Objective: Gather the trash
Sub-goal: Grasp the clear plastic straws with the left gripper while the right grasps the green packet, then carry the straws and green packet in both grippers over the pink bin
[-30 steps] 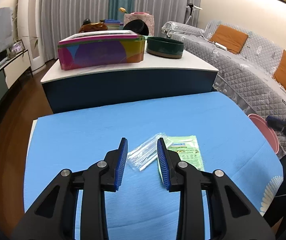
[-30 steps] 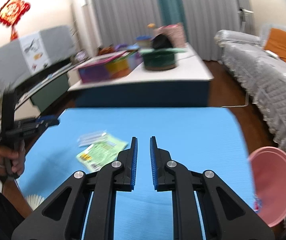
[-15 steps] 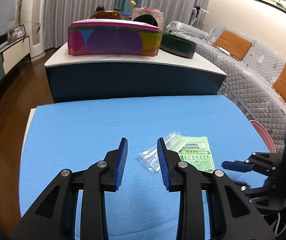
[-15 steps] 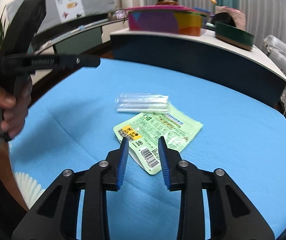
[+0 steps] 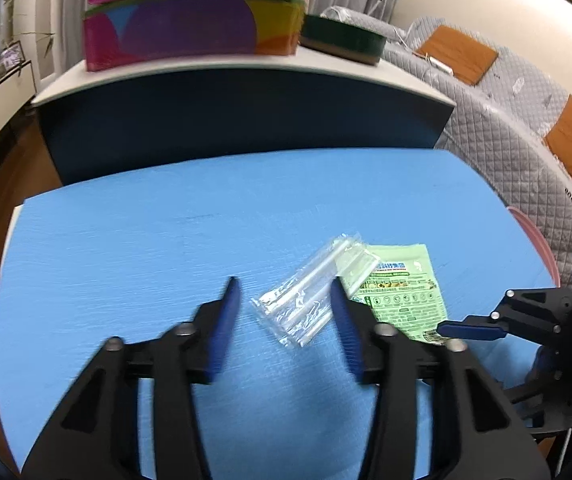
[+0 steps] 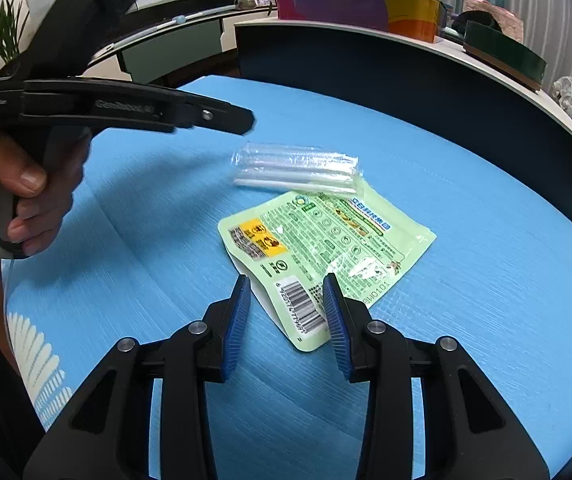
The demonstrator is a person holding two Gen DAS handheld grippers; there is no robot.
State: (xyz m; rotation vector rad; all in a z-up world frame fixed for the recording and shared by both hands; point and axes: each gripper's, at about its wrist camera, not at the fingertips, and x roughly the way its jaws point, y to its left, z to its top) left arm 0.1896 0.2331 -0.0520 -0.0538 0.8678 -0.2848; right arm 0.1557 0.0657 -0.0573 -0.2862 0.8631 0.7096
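Left wrist view: the left gripper (image 5: 283,296) gapes wide, holding nothing, with the clear plastic wrapper (image 5: 312,290) on the blue mat (image 5: 133,256) between its fingers; the green packet (image 5: 400,292) lies just right.

Right wrist view: the right gripper (image 6: 286,294) stands open and empty, straddling the green packet's (image 6: 322,248) near barcode corner; the clear plastic wrapper (image 6: 296,168) lies just beyond.

Right tongs (image 6: 286,292) (jaws apart) astride green wrapper (image 6: 326,248) corner

Readable print: little, and only on two things

Between the right gripper's open jaws, the green packet (image 6: 328,248) shows a barcode with digits too small to read, beside it "BNO101" upside down, and a yellow warning panel. The left gripper's (image 6: 245,118) black arm bears a raised brand, blurred, perhaps "GenRobot".
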